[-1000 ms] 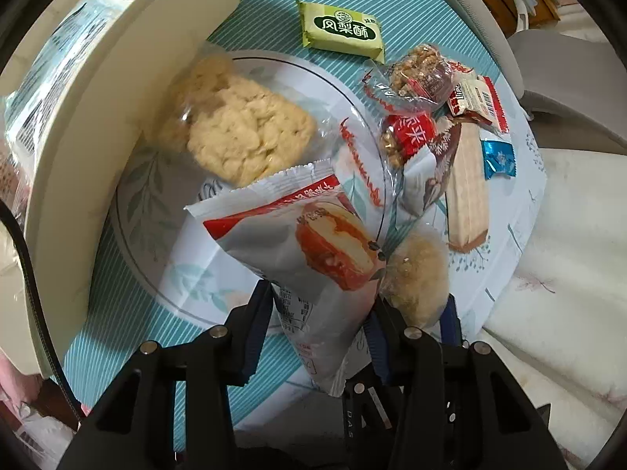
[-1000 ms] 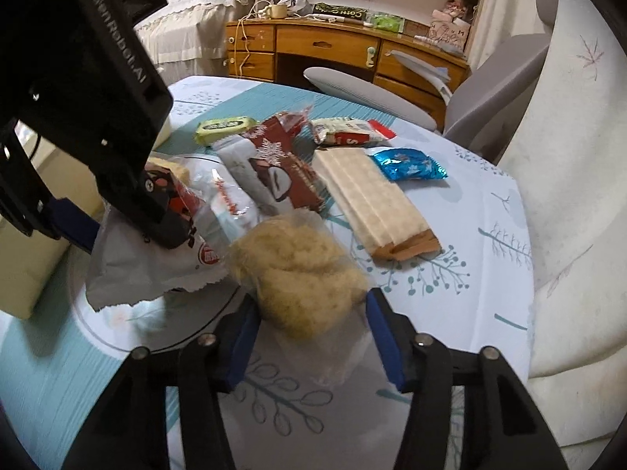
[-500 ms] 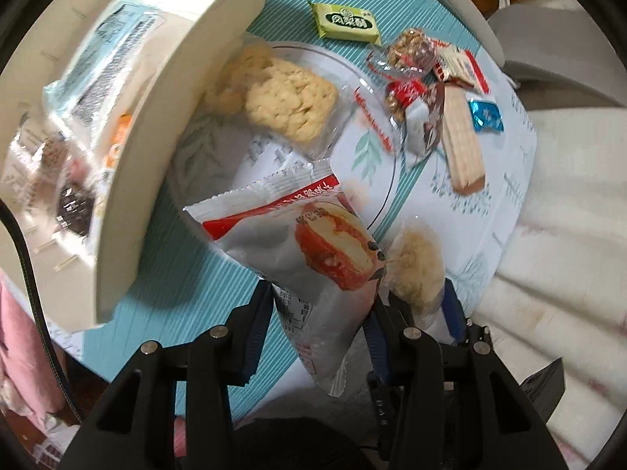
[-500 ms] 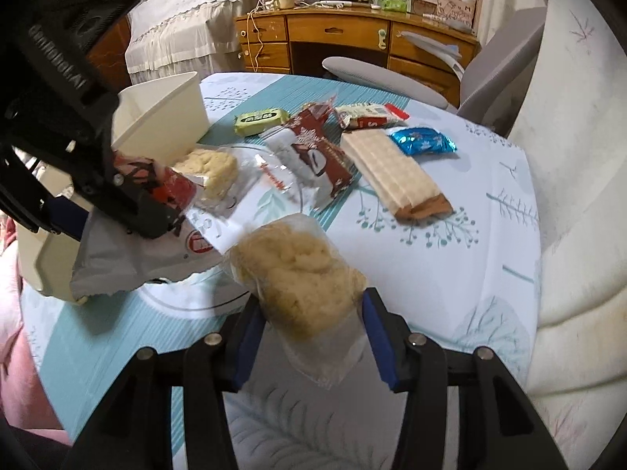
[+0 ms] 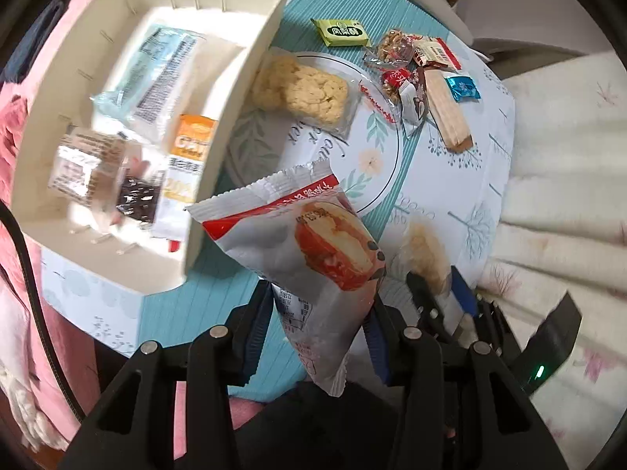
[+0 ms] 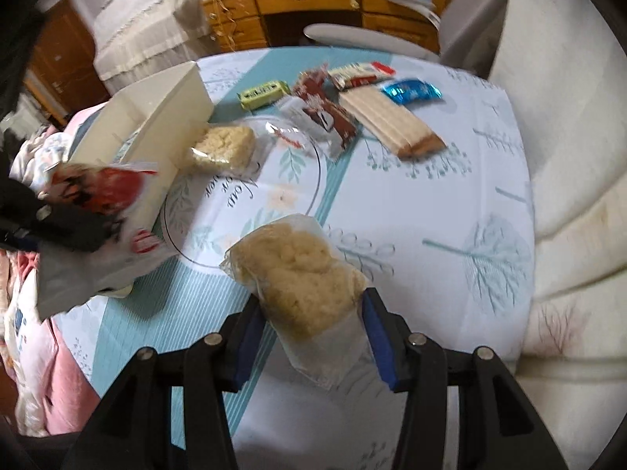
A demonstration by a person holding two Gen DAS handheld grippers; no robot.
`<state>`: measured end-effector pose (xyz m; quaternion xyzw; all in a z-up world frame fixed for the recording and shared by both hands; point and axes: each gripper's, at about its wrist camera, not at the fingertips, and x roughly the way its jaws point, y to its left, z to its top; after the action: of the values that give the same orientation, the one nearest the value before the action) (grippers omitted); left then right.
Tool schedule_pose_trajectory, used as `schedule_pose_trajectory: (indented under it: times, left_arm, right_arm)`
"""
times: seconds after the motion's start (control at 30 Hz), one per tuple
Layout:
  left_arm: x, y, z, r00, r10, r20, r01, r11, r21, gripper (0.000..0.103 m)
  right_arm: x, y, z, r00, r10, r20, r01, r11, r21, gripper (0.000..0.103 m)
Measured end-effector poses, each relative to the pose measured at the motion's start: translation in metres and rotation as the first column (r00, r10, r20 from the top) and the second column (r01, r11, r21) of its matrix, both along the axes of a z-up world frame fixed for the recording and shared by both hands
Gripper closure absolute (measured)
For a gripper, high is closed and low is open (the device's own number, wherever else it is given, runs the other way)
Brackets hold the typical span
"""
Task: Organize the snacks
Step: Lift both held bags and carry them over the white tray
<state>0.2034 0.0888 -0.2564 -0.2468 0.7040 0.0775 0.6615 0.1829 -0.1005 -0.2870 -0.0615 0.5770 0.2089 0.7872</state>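
My left gripper (image 5: 319, 321) is shut on a white-and-red cake packet (image 5: 305, 243) and holds it in the air beside the cream storage box (image 5: 235, 102). The packet also shows in the right wrist view (image 6: 98, 211), at the left. My right gripper (image 6: 311, 337) is shut on a clear bag of pale crispy snack (image 6: 301, 274), held above the table's near edge. That bag shows in the left wrist view (image 5: 427, 250) at the right. The box holds several packets (image 5: 156, 66).
On the round table lie a rice cracker bag (image 5: 305, 90), a green packet (image 5: 343, 32), a nut bag (image 5: 392, 45), a wafer bar (image 5: 446, 113), a blue candy (image 5: 462, 88) and a brown packet (image 6: 325, 117). A grey chair (image 6: 352, 33) stands beyond; white bedding (image 6: 568, 196) lies at the right.
Both grippers have risen and drawn back from the table with their snacks. The left one has swung left, so the inside of the cream box now shows.
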Motion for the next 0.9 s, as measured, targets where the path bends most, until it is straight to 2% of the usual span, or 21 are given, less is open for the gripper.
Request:
schedule_pose_trajectory:
  times: [0.23,0.33,0.7,0.9]
  left_arm:
    - [-0.027,0.020,0.024,0.997,-0.057,0.058,0.058,0.998,-0.013,0.060]
    - [-0.035,0.033,0.033,0.994,-0.068,0.082,0.067,0.998,0.013,0.059]
    - [-0.052,0.086,0.059,0.979,-0.131,0.157,0.123,0.991,0.060,0.059]
    - [-0.055,0.113,0.067,0.966,-0.167,0.199,0.150,0.984,0.098,0.059]
  right_arm:
    - [-0.011,0.006,0.006,0.993,-0.099,-0.064,0.098,0.995,-0.021,0.053]
    - [-0.017,0.012,0.009,0.987,-0.138,-0.083,0.138,0.990,-0.016,0.053]
    - [-0.034,0.039,0.034,0.958,-0.275,-0.084,0.279,0.960,0.033,0.053]
    - [-0.043,0.060,0.044,0.946,-0.316,-0.075,0.321,0.945,0.068,0.053]
